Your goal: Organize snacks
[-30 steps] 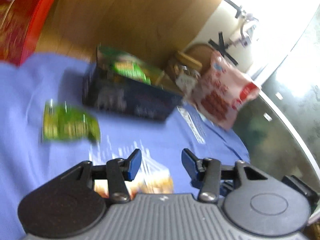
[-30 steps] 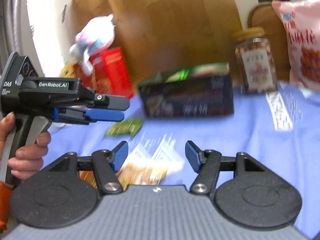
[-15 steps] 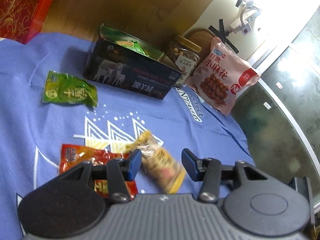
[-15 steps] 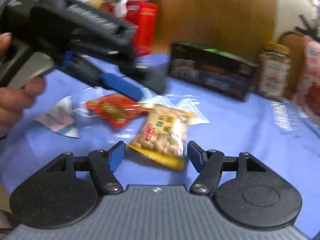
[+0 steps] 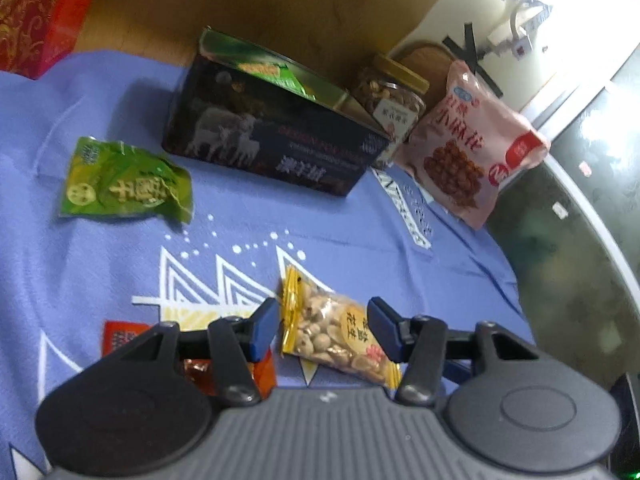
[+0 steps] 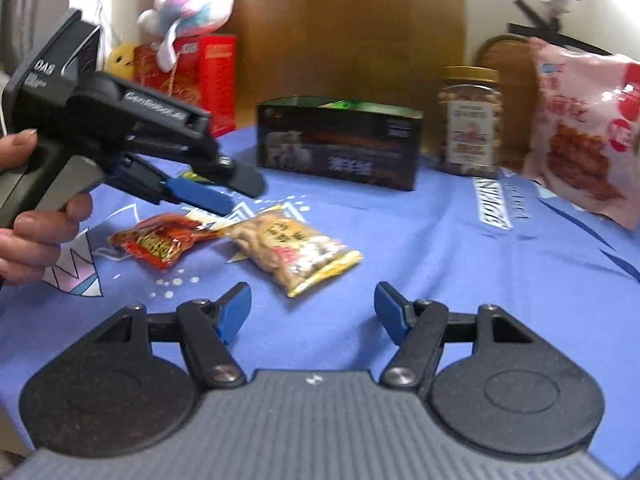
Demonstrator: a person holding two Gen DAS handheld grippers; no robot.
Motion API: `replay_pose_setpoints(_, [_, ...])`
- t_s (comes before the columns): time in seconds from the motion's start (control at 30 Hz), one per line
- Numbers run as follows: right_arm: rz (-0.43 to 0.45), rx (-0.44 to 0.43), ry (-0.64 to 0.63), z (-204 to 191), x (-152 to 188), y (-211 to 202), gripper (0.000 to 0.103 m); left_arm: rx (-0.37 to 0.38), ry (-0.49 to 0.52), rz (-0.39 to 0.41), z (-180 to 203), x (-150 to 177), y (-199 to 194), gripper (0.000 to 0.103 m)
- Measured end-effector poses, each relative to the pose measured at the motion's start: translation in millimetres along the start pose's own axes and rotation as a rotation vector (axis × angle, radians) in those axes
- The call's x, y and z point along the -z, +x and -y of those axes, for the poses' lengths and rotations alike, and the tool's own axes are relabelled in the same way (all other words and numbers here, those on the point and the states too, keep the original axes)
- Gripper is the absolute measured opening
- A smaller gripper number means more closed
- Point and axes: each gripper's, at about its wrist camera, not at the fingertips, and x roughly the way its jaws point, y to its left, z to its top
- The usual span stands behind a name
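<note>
Left gripper [image 5: 322,330]: lower centre of the left wrist view, angled down over the blue cloth [image 5: 100,264]. Its jaws are opening. The peanut packet [image 5: 340,334], clear with yellow edges, lies on the cloth between the blue pads; neither pad presses on it. In the right wrist view the same tool appears at upper left, held by a hand [image 6: 38,236], its tips above the peanut packet and the red snack packet [image 6: 160,240].

Right gripper [image 6: 312,312]: lower centre of its own view, jaws standing wide apart with nothing between them, only bare cloth. The peanut packet lies just beyond its tips, toward the frame's centre.

Containers:
- Dark open box [image 5: 272,136], upper centre of the left wrist view, printed with white sheep. The top is open; green packaging shows inside, its exact contents not readable.
- Clear jar [image 6: 470,120] with a gold lid, right of the box in the right wrist view, filled with brown nut-like pieces. Lid on.
- Pink snack bag [image 5: 472,148], upper right, sealed, leaning upright beside the jar.
- Red carton [image 6: 208,80], upper left of the right wrist view, with a plush toy [image 6: 188,4] on top.

Loose items: green packet [image 5: 124,184] flat on the cloth at left, near the box but apart from it. The red snack packet lies just beside the peanut packet, partly hidden under the left gripper in its own view.
</note>
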Motion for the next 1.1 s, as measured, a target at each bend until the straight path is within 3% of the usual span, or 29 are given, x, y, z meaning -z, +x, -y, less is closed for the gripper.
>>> replay_pose_setpoints(0.03, [-0.009,-0.005,-0.007,-3.6,-2.6,6.1,0.067,0.0,0.004,-0.008,0.4,0.6,3.2,0.05])
replay_pose_setpoints(0.1, [-0.029,-0.014,-0.015,-5.8,-4.6,16.7,0.053,0.009,0.012,-0.037,1.6,2.7,12.3,0.046])
replay_pose_setpoints(0.17, [-0.03,-0.013,-0.019,-8.4,-5.7,24.3,0.05,-0.007,0.062,-0.027,7.9,5.1,15.2,0.043])
replay_pose_setpoints(0.2, [-0.027,-0.011,-0.018,-9.5,-7.3,27.3,0.048,-0.004,0.068,-0.036,9.9,5.3,16.5,0.038])
replay_pose_setpoints(0.27, [-0.021,-0.032,0.003,-8.2,-10.0,30.1,0.035,0.019,0.043,-0.05,8.8,3.7,16.9,0.038])
replay_pose_setpoints(0.37, [-0.009,-0.015,0.03,-6.2,-13.4,32.3,0.032,0.042,0.034,-0.033,8.7,-2.5,10.9,0.036])
replay_pose_setpoints(0.53, [0.065,-0.021,0.054,0.8,-30.7,28.9,0.032,0.071,0.05,0.049,15.6,-31.8,-6.0,0.036])
replay_pose_setpoints(0.73, [0.183,0.015,0.014,8.7,-81.1,41.2,0.032,0.048,0.101,0.152,29.8,-90.7,-10.5,0.036])
replay_pose_setpoints(1.0, [0.231,0.068,0.012,45.2,-131.9,101.4,0.032,-0.022,0.08,0.161,16.1,-157.2,48.4,0.041])
replay_pose_setpoints(1.1, [0.214,0.108,0.007,51.5,-134.4,130.2,0.038,-0.077,0.066,0.16,7.8,-167.7,75.8,0.046])
